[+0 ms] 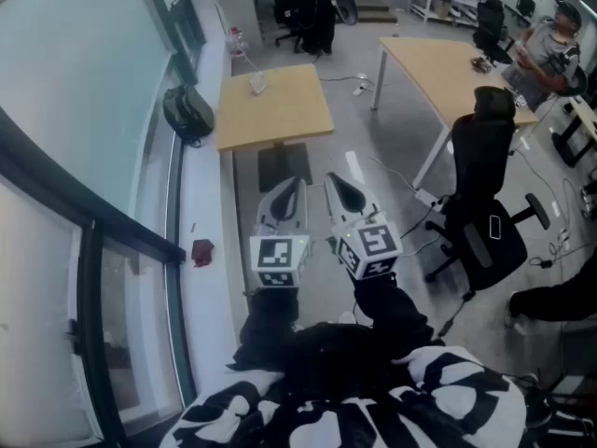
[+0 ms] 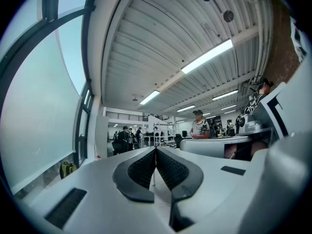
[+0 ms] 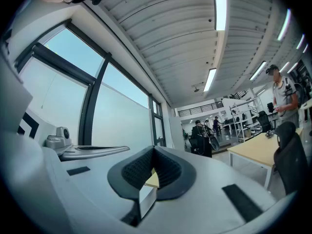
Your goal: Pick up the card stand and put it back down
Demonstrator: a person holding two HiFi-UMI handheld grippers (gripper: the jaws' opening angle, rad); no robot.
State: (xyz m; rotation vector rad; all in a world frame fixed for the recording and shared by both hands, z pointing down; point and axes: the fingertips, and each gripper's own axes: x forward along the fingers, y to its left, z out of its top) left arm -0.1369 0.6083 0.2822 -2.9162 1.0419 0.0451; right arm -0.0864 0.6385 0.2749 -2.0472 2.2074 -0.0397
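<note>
In the head view a small white object [image 1: 258, 83], likely the card stand, sits near the far edge of a small wooden table [image 1: 280, 119]. Both grippers hang over the floor well short of that table, side by side and pointing at it. My left gripper [image 1: 291, 187] has its jaws together with nothing between them; the left gripper view [image 2: 156, 149] shows the ribbed pads meeting at the tips. My right gripper [image 1: 338, 183] also looks shut and empty, its tips touching in the right gripper view [image 3: 154, 149], with a sliver of the table's top [image 3: 152, 179] showing behind the pads.
A glass window wall and a white ledge run along the left, with a black bag [image 1: 188, 112] and a small red item [image 1: 202, 251] on the ledge. A black office chair [image 1: 485, 203] and a larger wooden table [image 1: 448, 73] stand at right. A person [image 1: 550, 49] sits far right.
</note>
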